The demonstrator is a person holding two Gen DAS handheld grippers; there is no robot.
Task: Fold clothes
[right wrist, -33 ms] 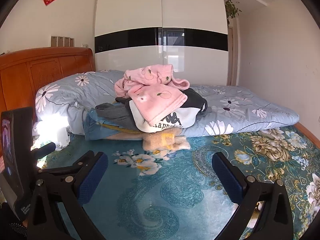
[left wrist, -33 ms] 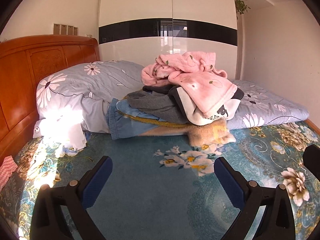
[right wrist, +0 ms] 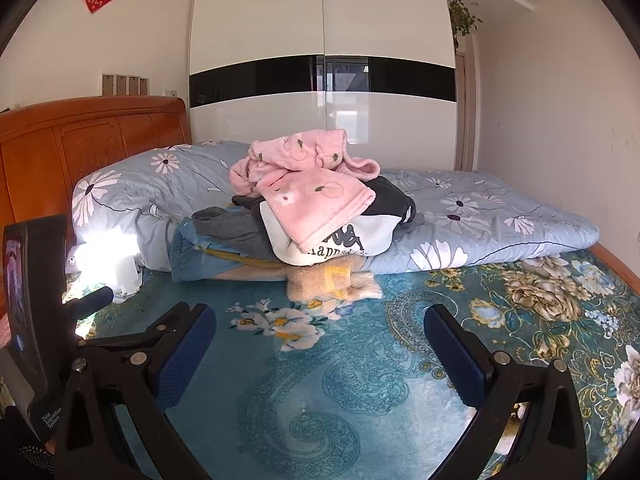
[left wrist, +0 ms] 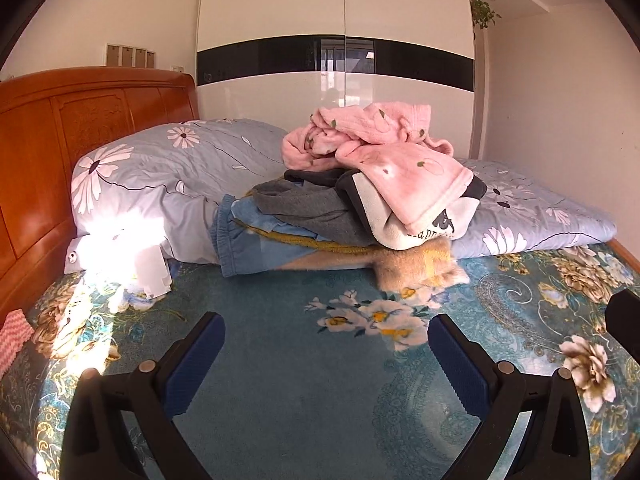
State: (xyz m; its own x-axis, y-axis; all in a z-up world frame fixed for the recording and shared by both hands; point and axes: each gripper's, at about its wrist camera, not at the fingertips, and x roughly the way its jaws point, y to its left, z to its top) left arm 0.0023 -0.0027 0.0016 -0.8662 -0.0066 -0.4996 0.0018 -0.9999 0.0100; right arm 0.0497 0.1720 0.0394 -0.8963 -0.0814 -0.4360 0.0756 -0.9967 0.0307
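Note:
A loose pile of clothes lies at the far side of the bed, resting against the folded quilt. A pink fleece garment (left wrist: 400, 168) (right wrist: 316, 196) tops it. Below are a white and black sweatshirt with lettering (left wrist: 408, 232) (right wrist: 344, 244), a grey garment (left wrist: 304, 208), blue jeans (left wrist: 248, 248) (right wrist: 192, 260) and a tan fuzzy piece (left wrist: 416, 268) (right wrist: 328, 280). My left gripper (left wrist: 325, 324) hovers open over the teal bedspread, well short of the pile. My right gripper (right wrist: 319, 316) is open too, just as far back. Neither holds anything.
A pale blue quilt with daisies (left wrist: 160, 176) (right wrist: 480, 216) runs along the back. A wooden headboard (left wrist: 40, 160) stands at left and a white wardrobe (left wrist: 340, 92) behind. A small white object (left wrist: 152, 272) sits in sun glare. Teal floral bedspread (left wrist: 300, 392) lies before the pile.

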